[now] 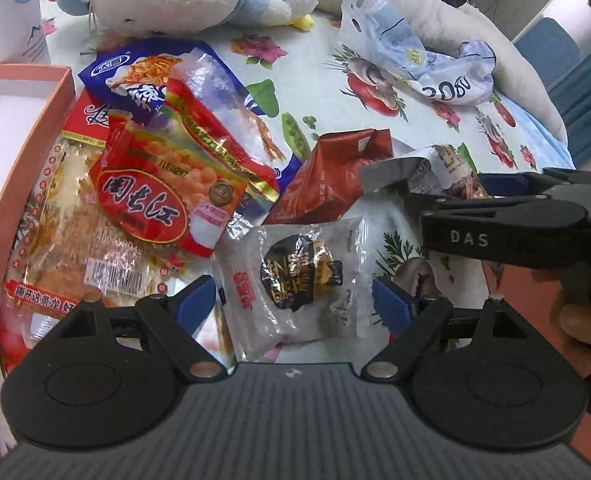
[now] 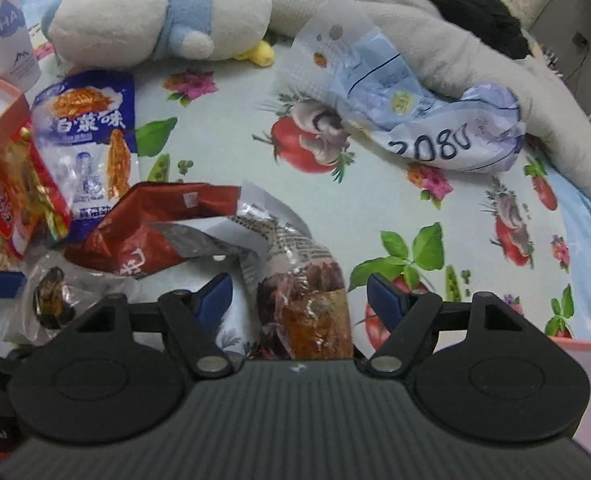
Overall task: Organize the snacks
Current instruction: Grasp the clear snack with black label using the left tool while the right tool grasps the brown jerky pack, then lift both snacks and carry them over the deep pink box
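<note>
Left gripper (image 1: 293, 300) hangs open astride the clear-wrapped pastry packet (image 1: 295, 280), its long axis running near to far. Just right, the right gripper (image 2: 299, 300), jaws apart, straddles the dried-meat packet (image 2: 303, 304) untouched.

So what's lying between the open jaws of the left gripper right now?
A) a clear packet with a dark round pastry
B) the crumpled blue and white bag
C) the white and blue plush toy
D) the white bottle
A: in the left wrist view the clear packet with the dark round pastry lies between the left gripper and its open jaws, which do not yet press on it.
</note>
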The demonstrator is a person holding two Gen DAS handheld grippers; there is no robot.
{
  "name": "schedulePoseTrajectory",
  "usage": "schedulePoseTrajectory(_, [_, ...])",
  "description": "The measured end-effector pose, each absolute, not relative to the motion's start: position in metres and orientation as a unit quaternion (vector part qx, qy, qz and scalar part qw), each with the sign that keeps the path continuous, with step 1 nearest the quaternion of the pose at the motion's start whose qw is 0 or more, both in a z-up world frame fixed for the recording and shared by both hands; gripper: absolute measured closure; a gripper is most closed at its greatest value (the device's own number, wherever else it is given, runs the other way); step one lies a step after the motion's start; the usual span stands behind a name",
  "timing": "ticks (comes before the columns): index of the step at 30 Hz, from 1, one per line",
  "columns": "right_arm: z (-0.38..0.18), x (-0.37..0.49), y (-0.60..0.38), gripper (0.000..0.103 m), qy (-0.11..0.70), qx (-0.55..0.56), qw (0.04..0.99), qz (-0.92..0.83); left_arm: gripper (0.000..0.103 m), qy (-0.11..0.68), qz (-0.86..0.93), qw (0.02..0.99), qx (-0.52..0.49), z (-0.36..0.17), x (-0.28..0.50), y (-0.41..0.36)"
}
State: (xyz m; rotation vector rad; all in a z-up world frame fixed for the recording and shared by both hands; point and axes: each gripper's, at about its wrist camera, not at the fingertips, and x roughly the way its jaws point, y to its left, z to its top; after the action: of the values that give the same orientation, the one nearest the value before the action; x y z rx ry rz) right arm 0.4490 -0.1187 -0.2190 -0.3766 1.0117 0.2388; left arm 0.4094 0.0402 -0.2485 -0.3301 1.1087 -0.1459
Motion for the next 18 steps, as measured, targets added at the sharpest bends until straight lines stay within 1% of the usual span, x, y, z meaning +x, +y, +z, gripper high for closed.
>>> schedulePoseTrajectory(1, [-0.221,0.451,-0.118,0.038,0.487,-0.178,0.848,0.112,0.016,0.524,-0.068,0.835,-0.152,-0.249,0.409,0.039])
schedulePoseTrajectory(2, [-0.222,0.451,-0.119,0.046,0.49,-0.176,0.846,0.11,0.018,0.525,-0.067,0.836,-0.147,-0.249,0.409,0.038])
schedulePoseTrajectory(4, [-0.221,0.452,-0.12,0.049,0.496,-0.17,0.845,0.11,0.021,0.525,-0.067,0.837,-0.137,-0.248,0.408,0.037])
schedulePoseTrajectory(5, [-0.22,0.452,-0.12,0.052,0.499,-0.166,0.844,0.109,0.023,0.525,-0.067,0.838,-0.134,-0.248,0.407,0.036])
schedulePoseTrajectory(6, [-0.219,0.451,-0.12,0.054,0.5,-0.164,0.843,0.107,0.028,0.525,-0.068,0.838,-0.134,-0.248,0.407,0.037])
schedulePoseTrajectory(9, [-0.213,0.447,-0.124,0.06,0.509,-0.153,0.841,0.099,0.033,0.524,-0.075,0.839,-0.123,-0.249,0.404,0.034])
schedulePoseTrajectory(10, [-0.209,0.444,-0.126,0.06,0.513,-0.143,0.84,0.098,0.034,0.525,-0.077,0.839,-0.12,-0.248,0.403,0.033])
schedulePoseTrajectory(12, [-0.2,0.438,-0.13,0.061,0.519,-0.129,0.84,0.094,0.043,0.529,-0.078,0.837,-0.119,-0.245,0.402,0.033])
schedulePoseTrajectory(18, [-0.178,0.412,-0.144,0.062,0.527,-0.093,0.84,0.095,0.054,0.544,-0.077,0.827,-0.118,-0.235,0.397,0.027])
